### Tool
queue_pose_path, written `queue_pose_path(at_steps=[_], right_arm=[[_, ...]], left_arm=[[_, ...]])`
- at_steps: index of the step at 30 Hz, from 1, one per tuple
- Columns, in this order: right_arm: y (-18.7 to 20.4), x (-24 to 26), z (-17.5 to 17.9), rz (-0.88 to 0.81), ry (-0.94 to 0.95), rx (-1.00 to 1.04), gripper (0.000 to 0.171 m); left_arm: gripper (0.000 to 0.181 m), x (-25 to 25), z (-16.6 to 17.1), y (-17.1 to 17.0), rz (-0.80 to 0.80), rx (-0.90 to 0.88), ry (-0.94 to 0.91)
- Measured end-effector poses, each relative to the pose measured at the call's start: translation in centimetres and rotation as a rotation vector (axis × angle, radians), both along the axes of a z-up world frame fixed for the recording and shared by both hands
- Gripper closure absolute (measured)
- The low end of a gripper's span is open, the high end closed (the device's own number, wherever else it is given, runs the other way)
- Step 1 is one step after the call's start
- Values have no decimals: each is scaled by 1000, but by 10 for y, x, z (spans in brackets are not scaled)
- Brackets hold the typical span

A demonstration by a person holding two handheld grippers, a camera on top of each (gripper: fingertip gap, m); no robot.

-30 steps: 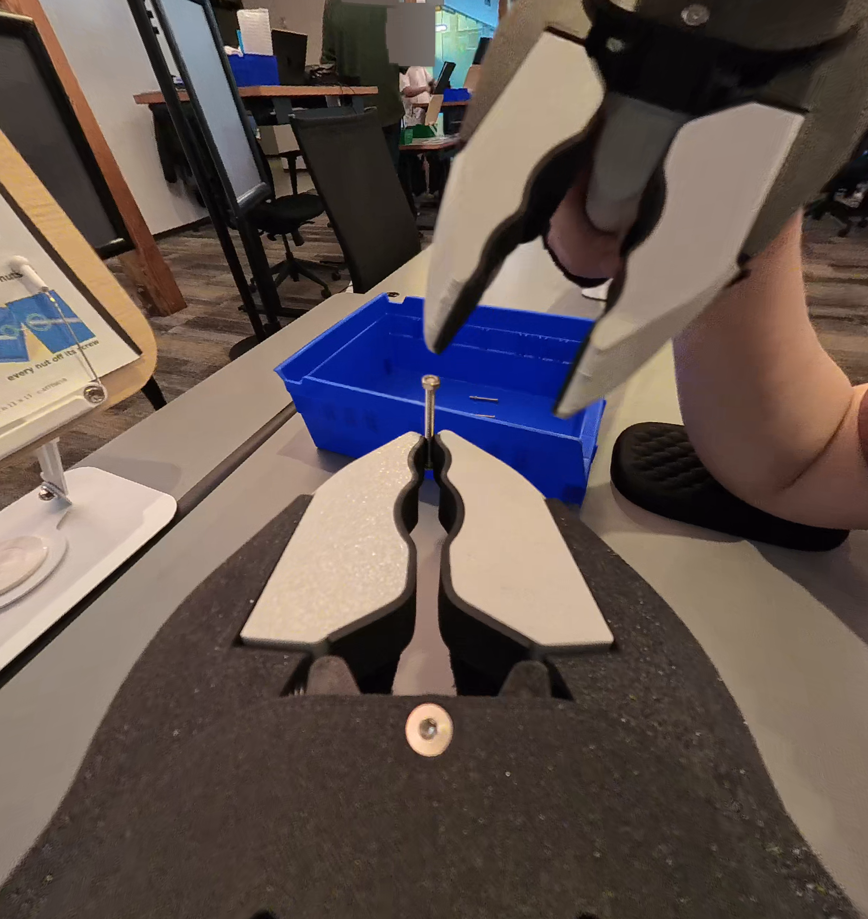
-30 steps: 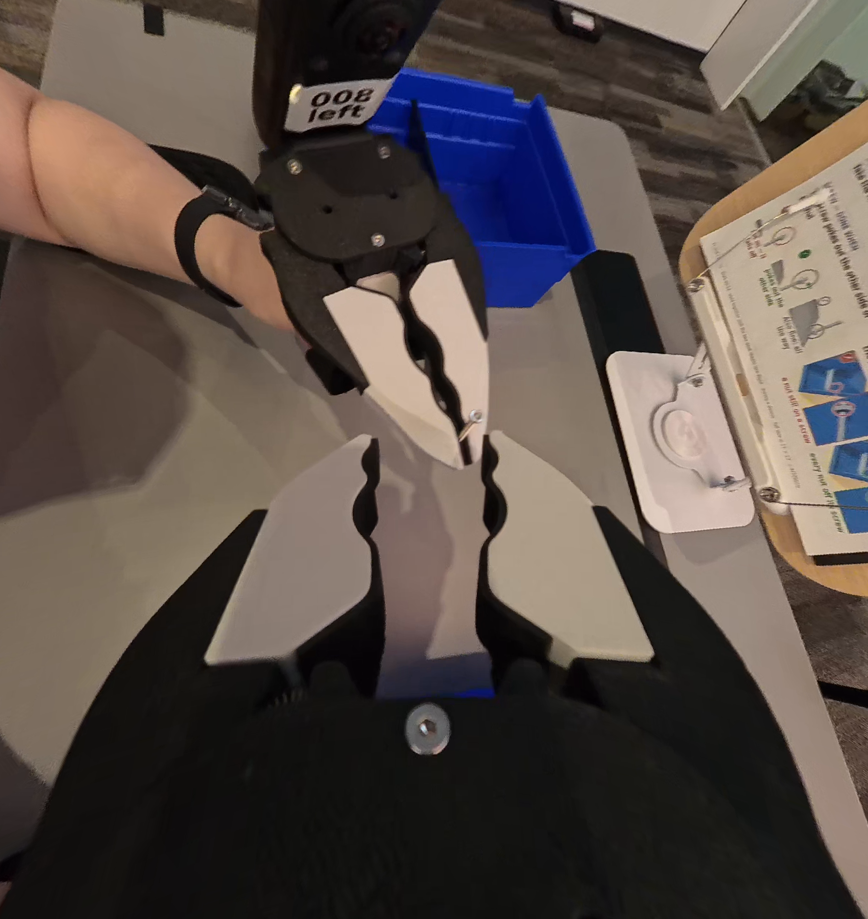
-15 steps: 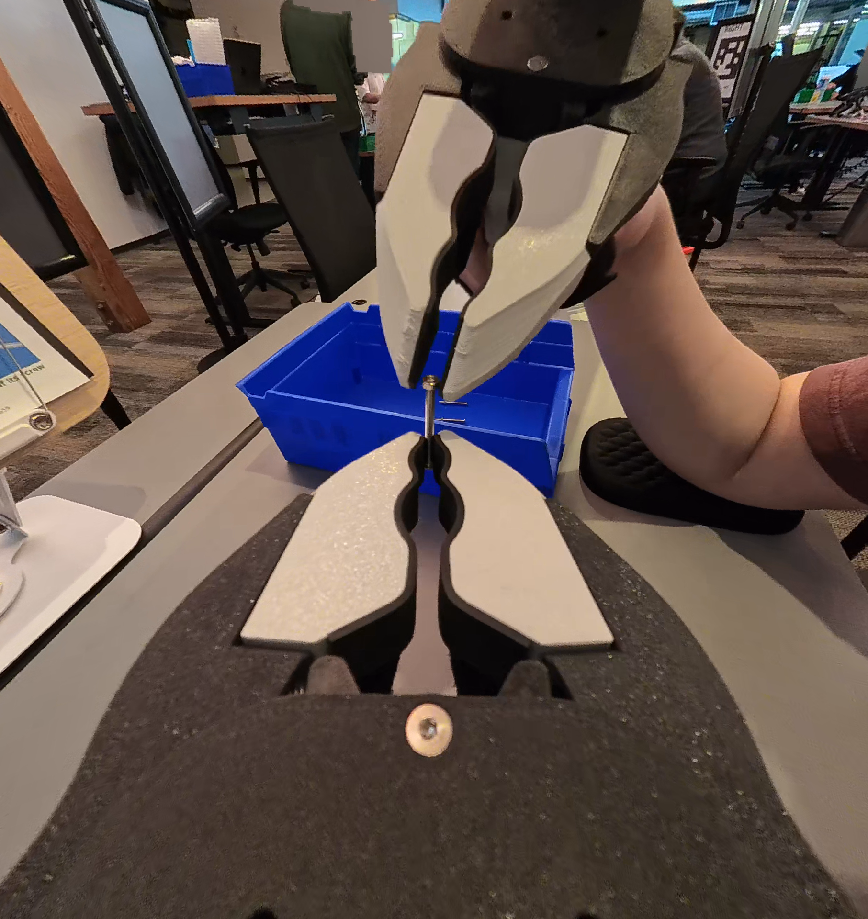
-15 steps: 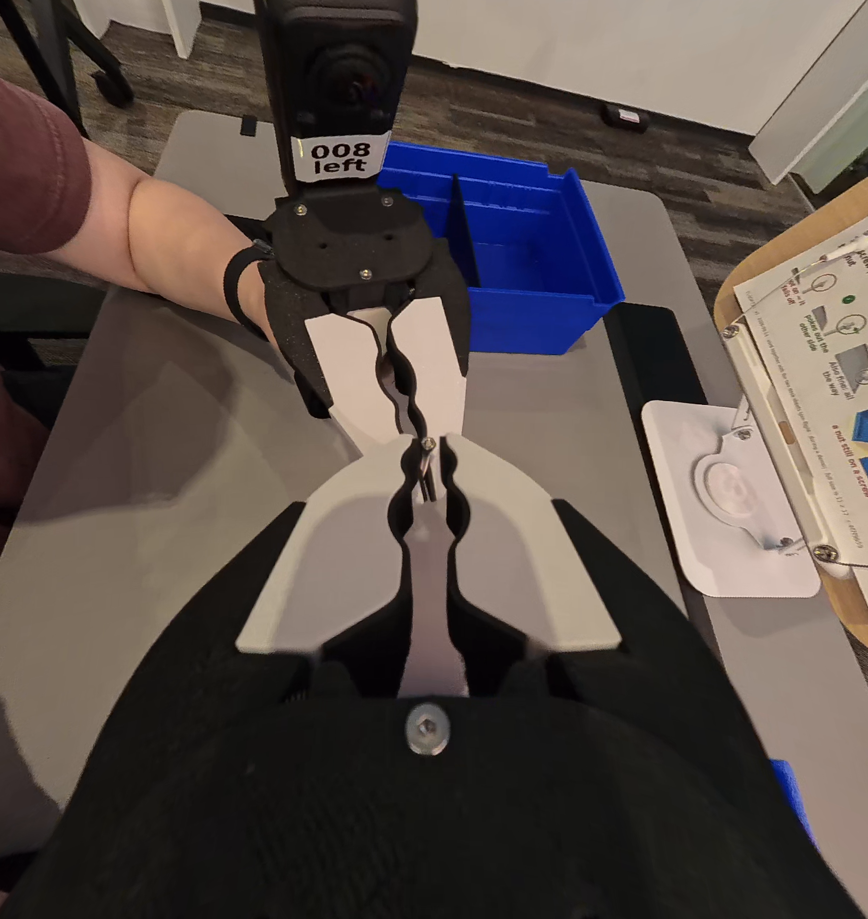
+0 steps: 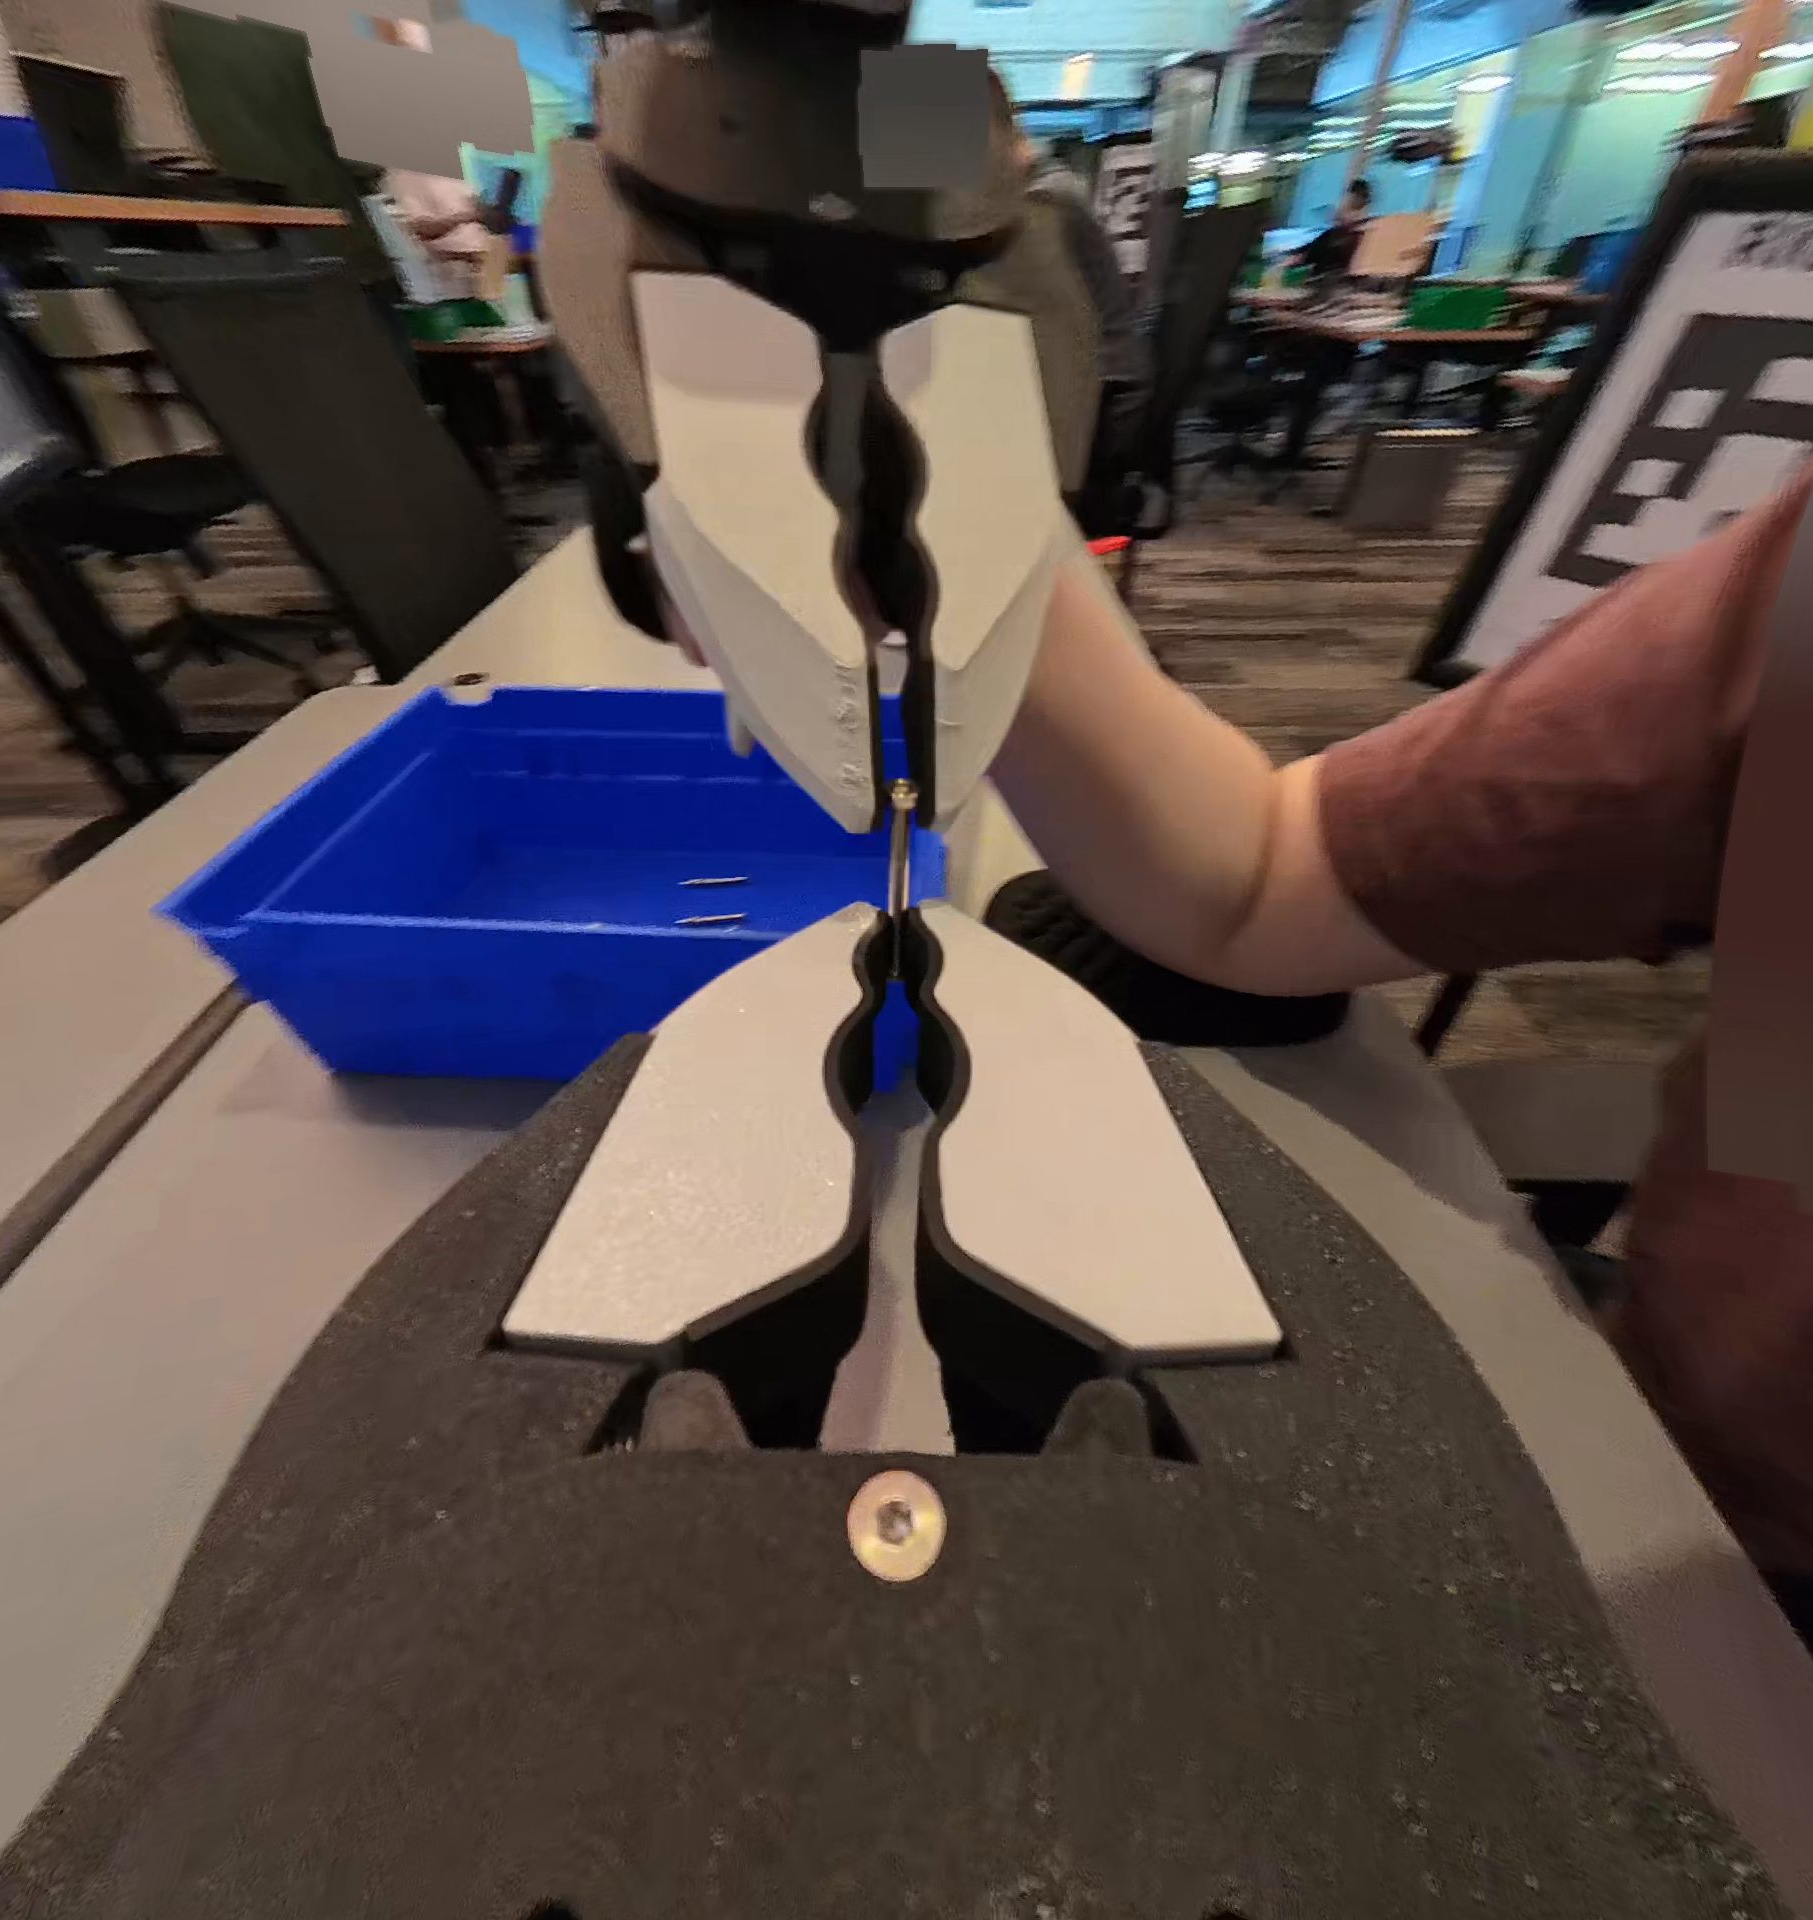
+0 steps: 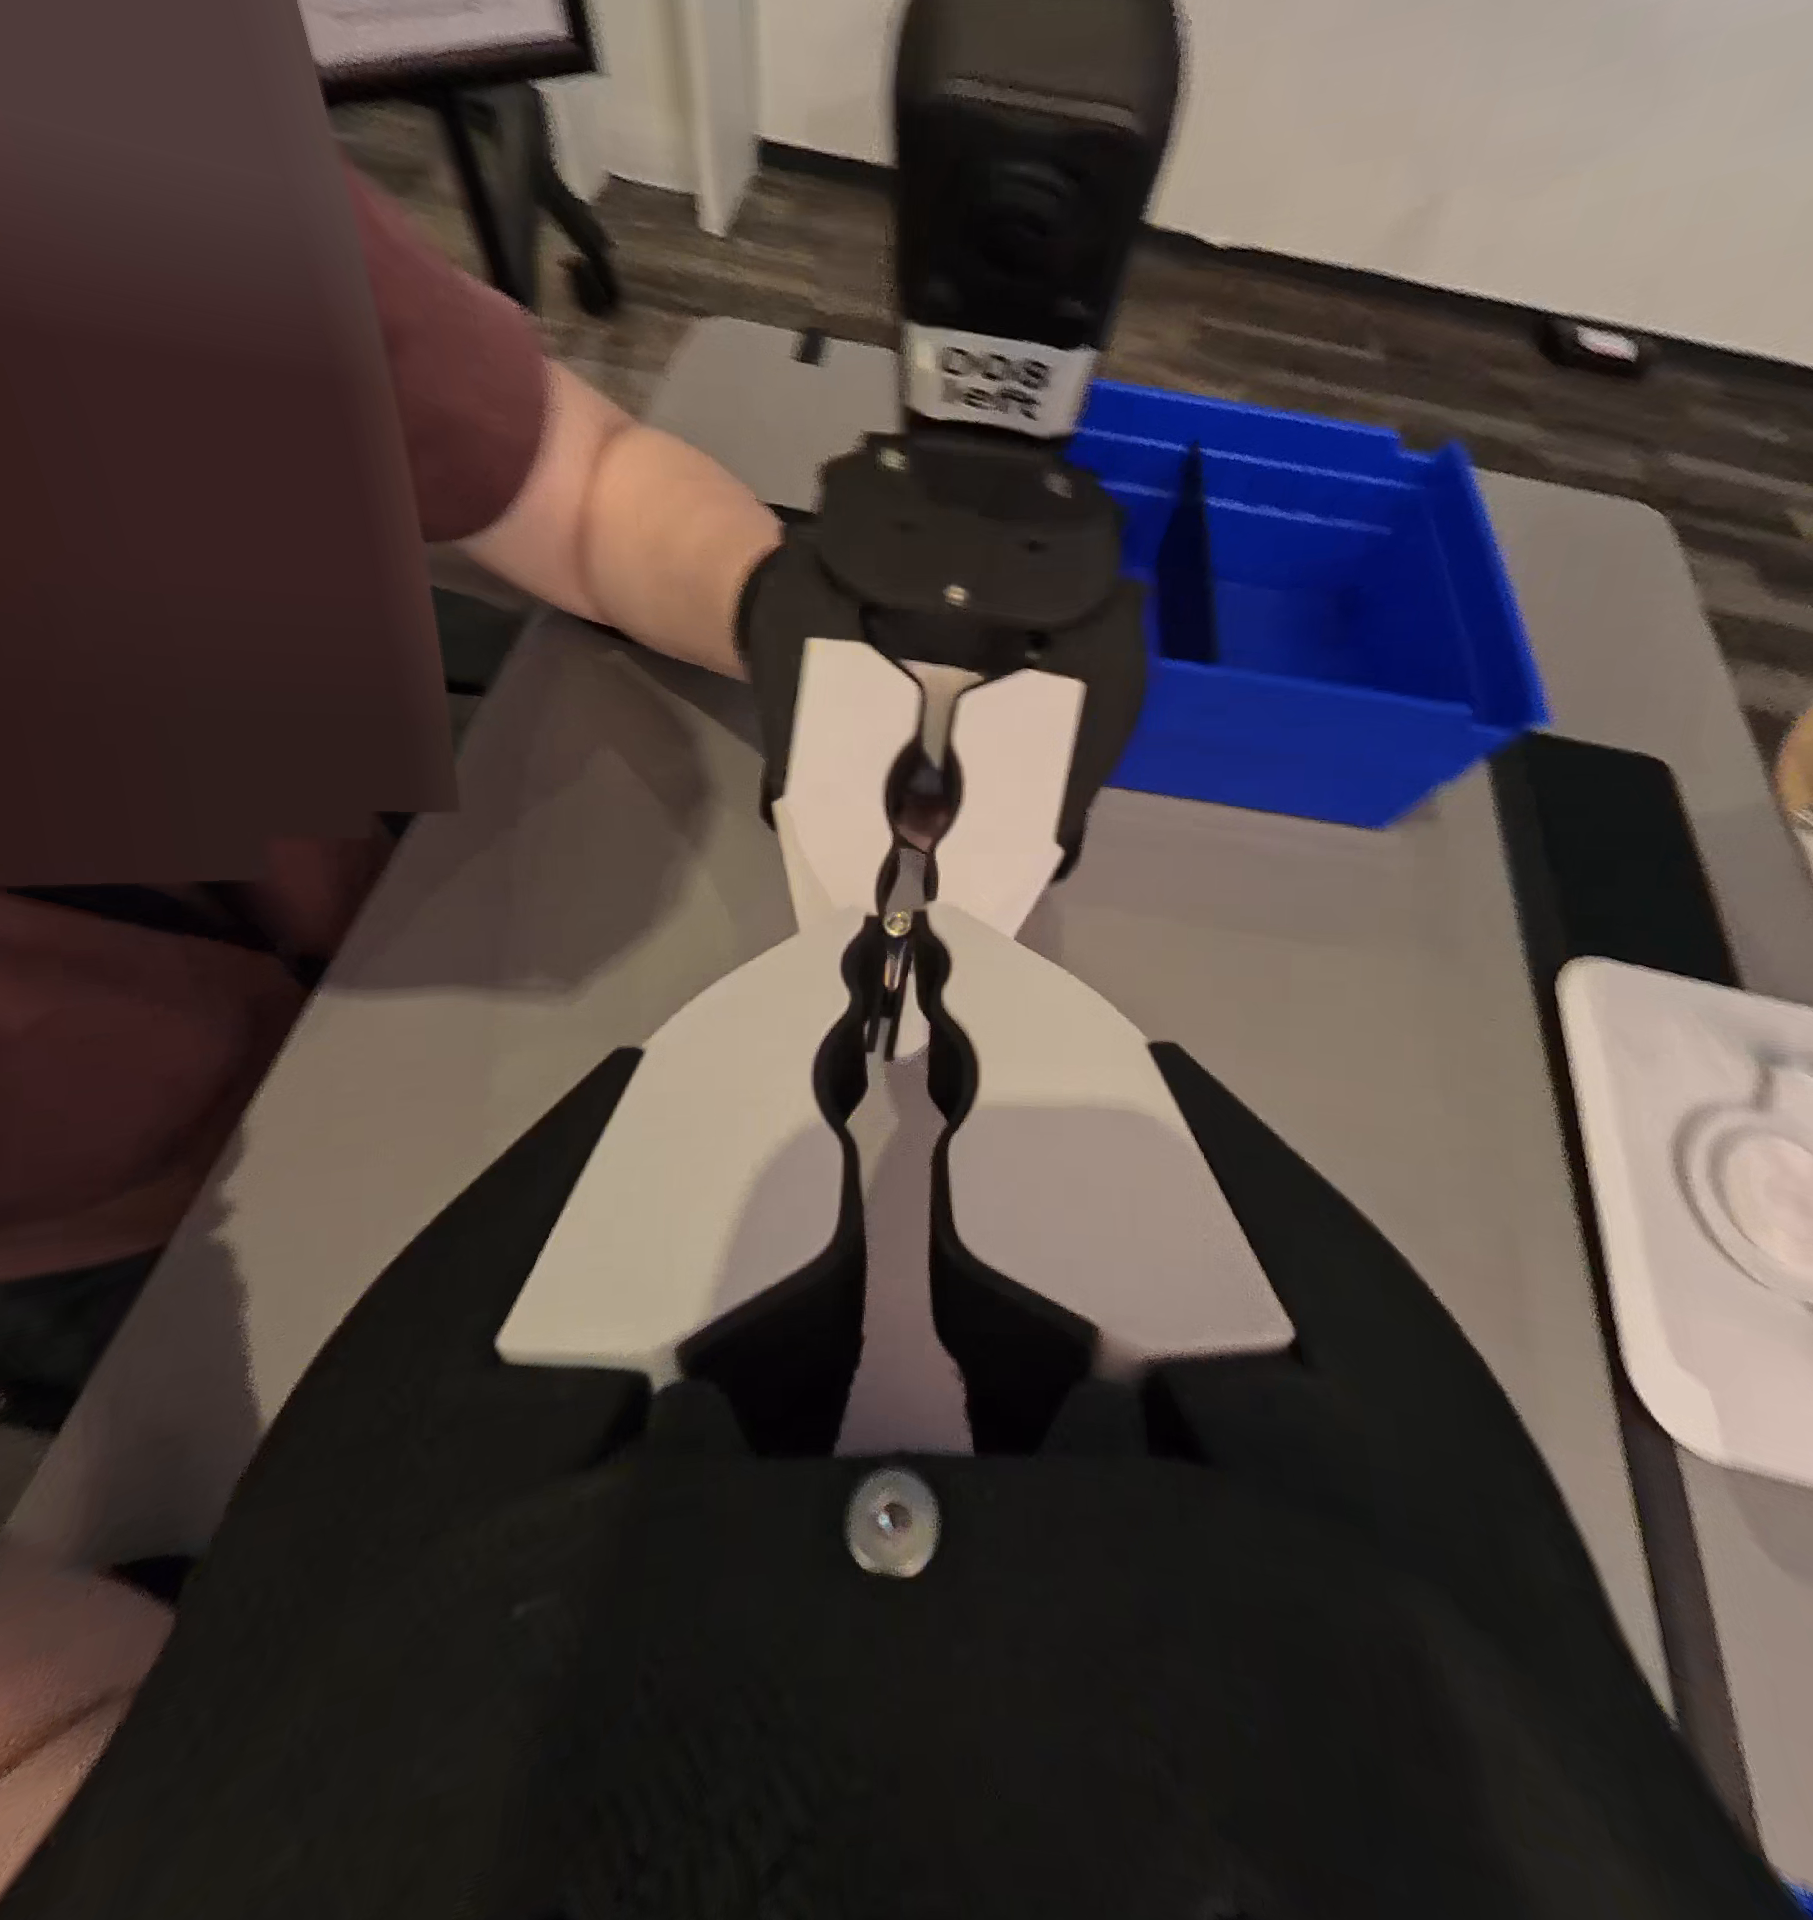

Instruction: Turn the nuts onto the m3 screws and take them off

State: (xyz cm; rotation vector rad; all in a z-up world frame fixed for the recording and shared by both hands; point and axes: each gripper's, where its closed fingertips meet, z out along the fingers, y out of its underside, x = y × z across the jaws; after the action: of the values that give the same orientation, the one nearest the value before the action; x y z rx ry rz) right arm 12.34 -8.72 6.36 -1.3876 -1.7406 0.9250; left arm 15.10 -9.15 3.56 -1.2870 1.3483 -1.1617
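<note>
Pinching the screw (image 5: pixel 897 862) upright, the left gripper (image 5: pixel 894 925) stays clamped; the right gripper (image 5: pixel 894 805) closes on its head.

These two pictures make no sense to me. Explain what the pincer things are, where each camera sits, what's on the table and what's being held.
No robot arm here: a person holds a two-finger pincer in each hand, and each pincer carries a camera looking along its own fingers.

In the left wrist view, the left gripper is shut on a thin screw, which stands upright. The right gripper comes down from above and closes around the screw's top end.

The right wrist view shows the same meeting from the other side: the right gripper is near, the left gripper opposite.

On the grey table sits a blue bin with two more small screws inside.
</note>
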Motion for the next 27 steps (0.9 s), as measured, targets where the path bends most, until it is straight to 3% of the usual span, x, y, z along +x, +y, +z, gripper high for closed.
queue_pose_path(at_steps=[7, 10, 15, 23, 27], right_arm=[[-48, 6, 2, 312, 35, -80, 165], [-55, 5, -1, 347, 25, -84, 165], [-41, 2, 3, 260, 39, -96, 165], [29, -6, 2, -209, 9, -175, 165], [40, -11, 1, -301, 22, -209, 165]], left_arm=[[179, 0, 1, -52, -323, -95, 13], [179, 1, -1, -58, -360, -110, 21], [179, 1, 3, -43, -278, -109, -3], [180, -10, 2, 30, 145, -74, 8], [180, -15, 1, 43, 235, -35, 26]])
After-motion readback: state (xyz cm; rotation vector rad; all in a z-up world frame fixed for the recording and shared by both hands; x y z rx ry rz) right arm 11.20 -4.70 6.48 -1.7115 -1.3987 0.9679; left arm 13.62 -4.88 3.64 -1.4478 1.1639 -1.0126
